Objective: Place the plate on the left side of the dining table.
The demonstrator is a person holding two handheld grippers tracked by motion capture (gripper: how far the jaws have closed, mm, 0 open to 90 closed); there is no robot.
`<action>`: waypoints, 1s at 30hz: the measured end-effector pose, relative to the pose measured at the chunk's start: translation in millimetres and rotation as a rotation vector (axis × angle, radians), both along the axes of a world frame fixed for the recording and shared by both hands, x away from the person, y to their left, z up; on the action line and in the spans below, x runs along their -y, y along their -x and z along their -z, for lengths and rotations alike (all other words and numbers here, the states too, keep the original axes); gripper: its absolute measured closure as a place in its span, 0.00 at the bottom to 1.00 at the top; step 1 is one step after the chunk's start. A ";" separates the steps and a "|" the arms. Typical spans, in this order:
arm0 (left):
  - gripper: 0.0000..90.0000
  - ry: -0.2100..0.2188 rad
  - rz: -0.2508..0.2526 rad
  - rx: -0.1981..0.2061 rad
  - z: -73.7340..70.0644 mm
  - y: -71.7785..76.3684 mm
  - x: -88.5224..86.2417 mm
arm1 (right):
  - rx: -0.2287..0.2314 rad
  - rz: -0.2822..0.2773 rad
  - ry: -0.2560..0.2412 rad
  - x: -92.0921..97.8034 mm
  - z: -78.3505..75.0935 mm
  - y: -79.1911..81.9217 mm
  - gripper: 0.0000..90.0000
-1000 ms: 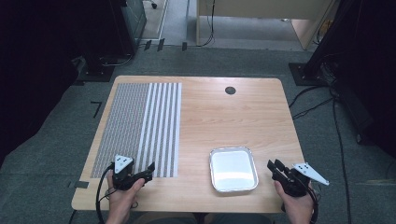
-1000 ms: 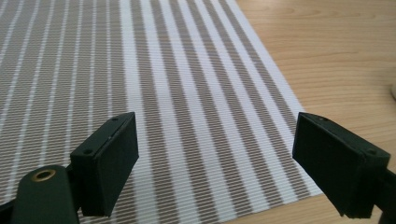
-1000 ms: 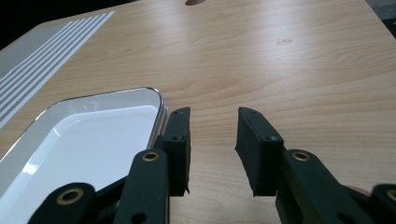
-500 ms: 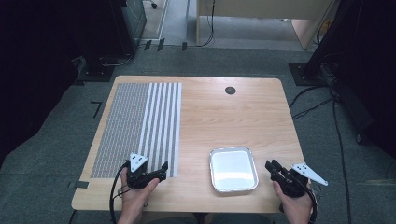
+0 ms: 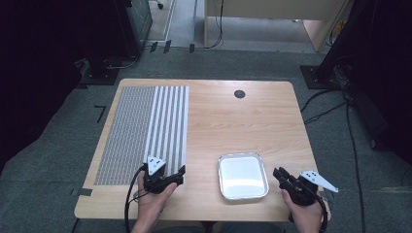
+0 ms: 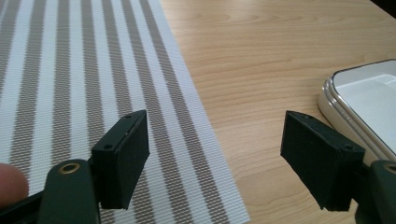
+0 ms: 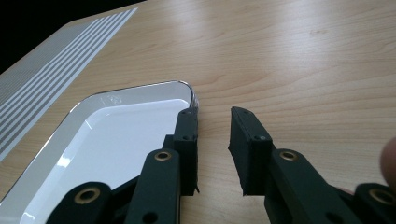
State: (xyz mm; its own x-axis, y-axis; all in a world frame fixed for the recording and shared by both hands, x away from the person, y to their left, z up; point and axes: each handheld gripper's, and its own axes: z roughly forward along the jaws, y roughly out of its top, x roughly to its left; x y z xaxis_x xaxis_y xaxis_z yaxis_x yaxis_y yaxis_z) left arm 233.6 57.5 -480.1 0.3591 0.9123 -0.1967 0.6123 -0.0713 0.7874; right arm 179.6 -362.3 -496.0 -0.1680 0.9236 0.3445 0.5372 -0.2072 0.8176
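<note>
**Tray and mat, near edge of table**

Tray (image 5: 242, 176): shallow, rimmed, white inside, probably light metal; empty. Set between the grippers, just right of the mat (image 5: 143, 127). Judged light, stiff, slippery; best taken by the raised rim.

Mat: woven, striped, flat at table left. Judged limp; best pinched at a corner.

Left gripper (image 5: 180, 174): jaws spread wide over the mat's near corner, holding nothing.

Right gripper (image 5: 278, 173): jaws narrowly parted beside the tray rim, holding nothing.

Table (image 5: 257, 116): pale wood. Grey carpet and cables around.
</note>
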 end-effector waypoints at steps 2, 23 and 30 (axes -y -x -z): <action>0.27 0.001 0.005 -0.005 0.4 -0.2 5.7 | -0.001 -0.001 -0.001 -0.1 -0.1 0.1 0.82; 0.62 0.076 0.171 -0.039 7.2 -2.4 61.3 | -0.060 -0.065 -0.050 -6.1 2.9 -1.4 0.91; 0.69 0.098 0.215 -0.066 10.2 -5.5 76.4 | -0.093 -0.093 -0.075 -7.3 4.9 -2.5 0.92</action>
